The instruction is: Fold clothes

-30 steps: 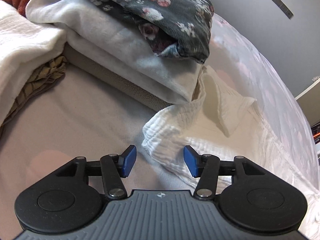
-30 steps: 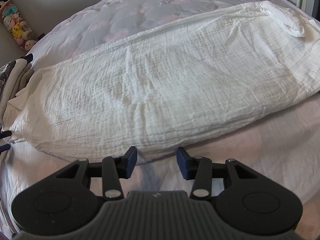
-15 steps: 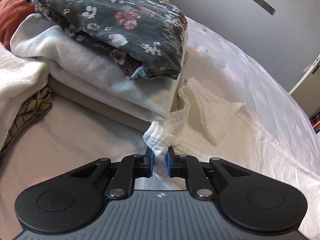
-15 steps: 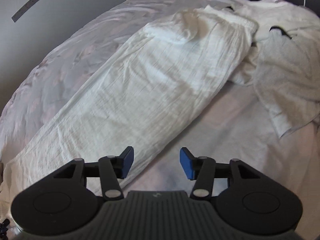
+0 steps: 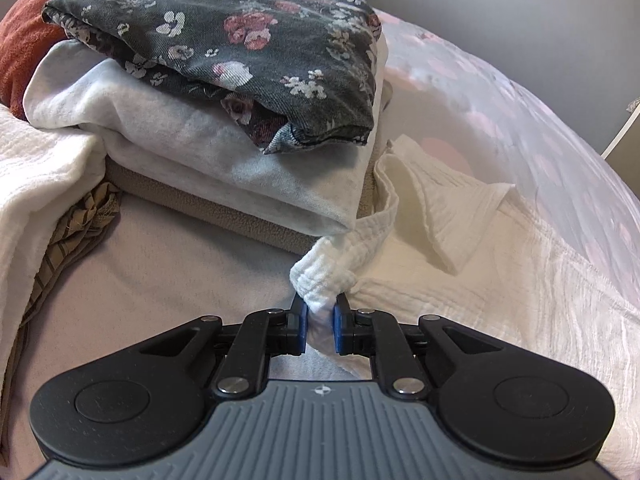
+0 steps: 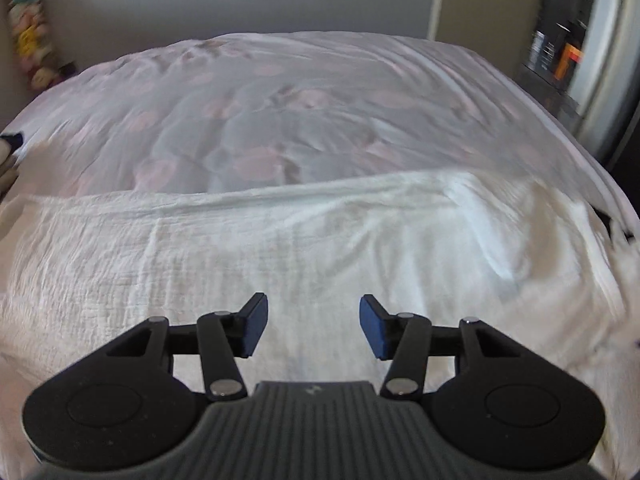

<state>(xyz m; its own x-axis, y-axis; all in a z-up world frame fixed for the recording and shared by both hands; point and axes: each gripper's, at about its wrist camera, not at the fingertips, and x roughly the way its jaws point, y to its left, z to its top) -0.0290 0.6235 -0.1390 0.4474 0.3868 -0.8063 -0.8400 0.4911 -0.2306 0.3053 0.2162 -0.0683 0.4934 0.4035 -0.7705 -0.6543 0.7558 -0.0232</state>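
A white crinkled muslin garment [image 5: 500, 264] lies spread along the bed. My left gripper [image 5: 320, 326] is shut on its bunched corner [image 5: 324, 280], close to the bed surface. In the right wrist view the same garment [image 6: 280, 264] stretches across the frame, blurred by motion. My right gripper [image 6: 312, 326] is open and empty, hovering just above the garment's middle.
A stack of folded clothes stands right behind the held corner: a dark floral piece [image 5: 240, 48] on top of a white one [image 5: 192, 160]. A rust-red cloth [image 5: 24, 48] and white and striped fabrics [image 5: 68, 240] lie at the left. The floral bedspread [image 6: 260, 120] lies beyond.
My left gripper closed on the garment's corner and lifted it slightly. My right gripper stayed open while its view swung over the garment from the edge to the middle.
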